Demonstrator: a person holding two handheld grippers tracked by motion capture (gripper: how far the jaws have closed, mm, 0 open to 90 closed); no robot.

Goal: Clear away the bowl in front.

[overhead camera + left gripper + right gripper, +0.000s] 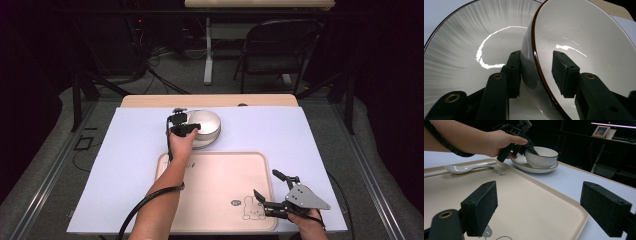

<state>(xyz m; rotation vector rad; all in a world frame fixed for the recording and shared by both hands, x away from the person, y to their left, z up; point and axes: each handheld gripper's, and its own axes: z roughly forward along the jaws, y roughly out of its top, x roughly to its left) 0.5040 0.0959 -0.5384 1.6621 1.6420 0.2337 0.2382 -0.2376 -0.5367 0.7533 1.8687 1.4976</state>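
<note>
A white ribbed bowl [206, 125] with a dark rim stands on a matching plate [461, 50] at the back of the white mat. My left gripper [536, 55] straddles the bowl's near rim [535, 57]: one pad [514, 72] lies against the outer wall, the other pad [561, 72] is inside, a gap away from the wall. In the right gripper view the bowl [541, 157] sits level on the plate [534, 169]. My right gripper [540, 195] hangs wide open and empty over the beige tray [529, 202], at the tray's right front corner [265, 183].
A white spoon [461, 168] lies on the tray's far left part, beside the left forearm. A rabbit drawing [252, 210] marks the tray's front. A white mat [305, 135] covers the table. A folding chair [277, 50] stands behind it.
</note>
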